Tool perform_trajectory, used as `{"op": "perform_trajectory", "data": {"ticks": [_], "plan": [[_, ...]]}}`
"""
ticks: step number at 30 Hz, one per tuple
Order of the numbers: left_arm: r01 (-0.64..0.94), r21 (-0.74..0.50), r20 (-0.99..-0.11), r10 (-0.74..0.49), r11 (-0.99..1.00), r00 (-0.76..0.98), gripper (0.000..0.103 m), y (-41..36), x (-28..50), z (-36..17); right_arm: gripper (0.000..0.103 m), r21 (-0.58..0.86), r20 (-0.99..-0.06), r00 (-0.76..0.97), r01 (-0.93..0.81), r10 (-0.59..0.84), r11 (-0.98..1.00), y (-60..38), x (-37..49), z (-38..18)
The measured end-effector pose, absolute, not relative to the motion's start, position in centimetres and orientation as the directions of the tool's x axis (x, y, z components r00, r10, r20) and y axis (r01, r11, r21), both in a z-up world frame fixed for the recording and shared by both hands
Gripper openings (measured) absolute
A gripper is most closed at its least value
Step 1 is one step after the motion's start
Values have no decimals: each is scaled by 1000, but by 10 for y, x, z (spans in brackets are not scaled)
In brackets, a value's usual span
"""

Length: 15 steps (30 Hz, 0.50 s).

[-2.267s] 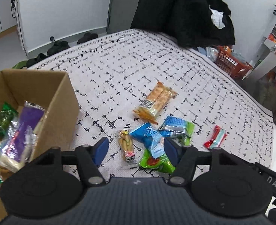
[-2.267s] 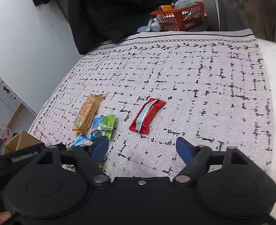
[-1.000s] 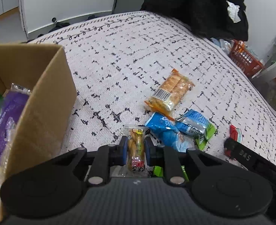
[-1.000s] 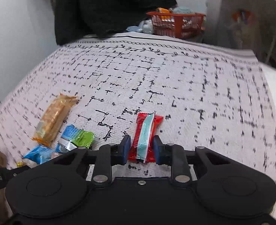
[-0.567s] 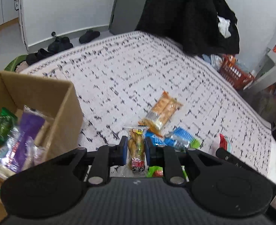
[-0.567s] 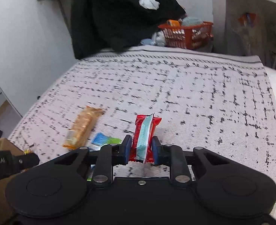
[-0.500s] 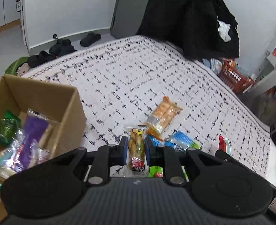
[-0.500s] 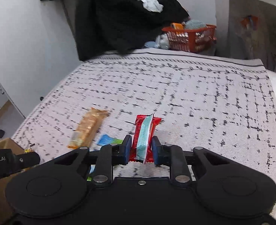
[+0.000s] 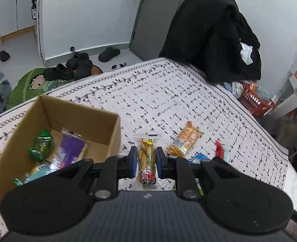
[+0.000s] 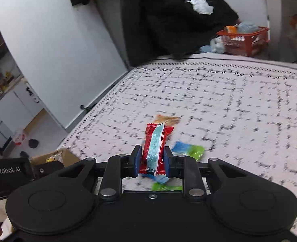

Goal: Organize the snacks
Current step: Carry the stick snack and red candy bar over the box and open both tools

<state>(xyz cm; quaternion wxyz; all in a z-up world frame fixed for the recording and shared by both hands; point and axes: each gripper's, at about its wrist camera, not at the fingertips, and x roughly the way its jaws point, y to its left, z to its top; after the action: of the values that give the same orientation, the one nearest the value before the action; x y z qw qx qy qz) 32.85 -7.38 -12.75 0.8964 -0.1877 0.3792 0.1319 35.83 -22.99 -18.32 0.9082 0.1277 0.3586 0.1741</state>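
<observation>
In the left wrist view, our left gripper (image 9: pixel 146 162) is closed on a clear packet of yellow-brown snack (image 9: pixel 147 159), and we hold it lifted above the patterned bedspread (image 9: pixel 168 92), just to the right of the cardboard box (image 9: pixel 68 119). Inside the box we count at least three things already stored: one green wrapped snack (image 9: pixel 41 145), one purple packet (image 9: pixel 72 149), and one teal-and-clear packet (image 9: pixel 35 173) at the near wall; more may be hidden under them. On the bedspread, to the right, one orange cracker pack (image 9: pixel 183 141) lies alone, and only a corner of one blue packet (image 9: pixel 198 157) shows behind the finger. Further right is a red bar. In the right wrist view, our right gripper (image 10: pixel 151 161) is clamped on this red bar with a pale blue stripe (image 10: pixel 155 149), also off the surface. Below it we see, blurred, one blue-and-green packet (image 10: pixel 188 150), one blue packet partly hidden, one green packet (image 10: pixel 164 186) near the gripper, and the orange pack far behind. We judge the task as about half done: two snacks are in our grippers and must go in the box, and about four are left on the bed.
</observation>
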Motion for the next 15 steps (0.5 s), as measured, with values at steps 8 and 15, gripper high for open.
{"op": "perform_trajectory", "data": {"ticks": [8, 15], "plan": [[-412, -222, -716, 140, 884, 684, 18, -47, 306, -112, 23, 358, -572, 680, -296, 459, 885, -201, 339, -164], [-465, -202, -722, 190, 862, 665, 18, -20, 285, -104, 23, 348, -548, 667, -367, 505, 863, -175, 325, -149]]}}
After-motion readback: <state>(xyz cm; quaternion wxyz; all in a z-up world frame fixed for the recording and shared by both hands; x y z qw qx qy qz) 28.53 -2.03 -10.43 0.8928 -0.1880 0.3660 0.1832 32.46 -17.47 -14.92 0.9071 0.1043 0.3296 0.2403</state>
